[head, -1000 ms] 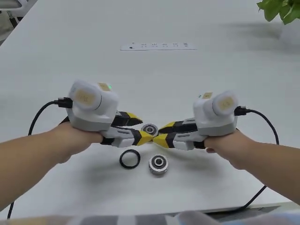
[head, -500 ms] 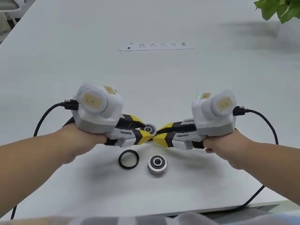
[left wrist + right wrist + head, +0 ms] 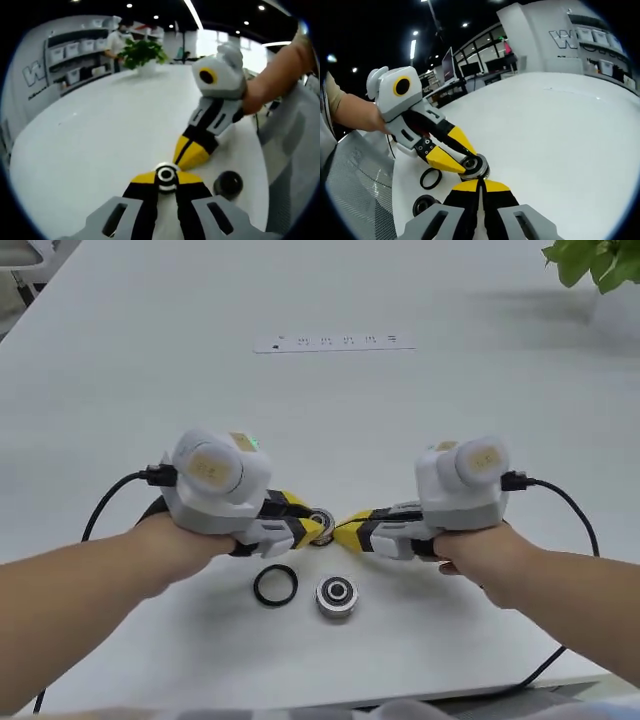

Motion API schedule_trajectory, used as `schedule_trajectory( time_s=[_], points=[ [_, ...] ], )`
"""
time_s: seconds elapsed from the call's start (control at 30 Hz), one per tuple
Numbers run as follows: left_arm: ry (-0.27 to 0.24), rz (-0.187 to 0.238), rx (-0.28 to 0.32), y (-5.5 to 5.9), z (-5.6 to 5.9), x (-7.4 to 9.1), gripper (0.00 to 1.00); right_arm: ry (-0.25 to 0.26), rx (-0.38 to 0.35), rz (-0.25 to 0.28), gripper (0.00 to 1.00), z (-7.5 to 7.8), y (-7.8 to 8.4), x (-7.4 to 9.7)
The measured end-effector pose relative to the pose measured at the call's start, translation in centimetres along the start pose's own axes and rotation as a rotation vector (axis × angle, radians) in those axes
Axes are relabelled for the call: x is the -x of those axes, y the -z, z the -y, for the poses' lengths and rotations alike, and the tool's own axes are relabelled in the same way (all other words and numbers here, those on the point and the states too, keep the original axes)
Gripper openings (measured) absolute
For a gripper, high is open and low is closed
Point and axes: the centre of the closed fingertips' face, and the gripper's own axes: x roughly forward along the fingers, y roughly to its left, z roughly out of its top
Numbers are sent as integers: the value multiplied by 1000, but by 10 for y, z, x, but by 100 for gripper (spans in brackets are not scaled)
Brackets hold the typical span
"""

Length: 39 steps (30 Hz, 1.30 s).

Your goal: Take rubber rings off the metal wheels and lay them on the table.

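A small metal wheel [image 3: 321,521] with a dark rubber ring around its rim is held above the table, my left gripper [image 3: 314,526] shut on it. In the left gripper view the wheel [image 3: 166,176] sits at the tips of the closed jaws. My right gripper [image 3: 343,529] faces it, shut, its tips against the wheel's [image 3: 474,167] dark rim. I cannot tell whether they pinch the ring. A loose black rubber ring [image 3: 275,586] lies flat on the table below, and next to it a bare metal wheel [image 3: 337,595].
The white table [image 3: 330,410] stretches far ahead, with a flush socket strip [image 3: 335,341] mid-table and a green plant [image 3: 590,260] at the far right corner. Cables trail from both grippers toward the near table edge [image 3: 500,680].
My left gripper's jaws, apart a second ago, have closed on the wheel. Both grippers have edged slightly toward the table and each other.
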Motion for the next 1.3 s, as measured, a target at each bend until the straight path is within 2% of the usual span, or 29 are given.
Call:
schedule_trajectory(
  time_s=[0.03, 0.13, 0.33, 0.43, 0.67, 0.93, 1.3],
  points=[
    [-3, -1, 0, 0, 0, 0, 13, 1, -11, 3, 0, -1, 0, 0],
    [-13, -4, -1, 0, -1, -1, 13, -2, -149, 42, 0, 0, -1, 1],
    [-22, -7, 2, 0, 1, 0, 13, -23, -281, 114, 0, -4, -8, 7],
    [-26, -8, 4, 0, 2, 1, 13, -27, -303, 134, 0, 0, -11, 10],
    [-34, -13, 7, -1, 6, 2, 12, -48, -357, 166, 0, -2, -14, 9],
    [-39, -22, 7, -1, 5, 2, 12, -53, -376, 170, 0, -5, -15, 8],
    [-45, -21, 12, -1, 4, 2, 12, -99, -383, 166, 0, -12, -17, 6]
  ],
)
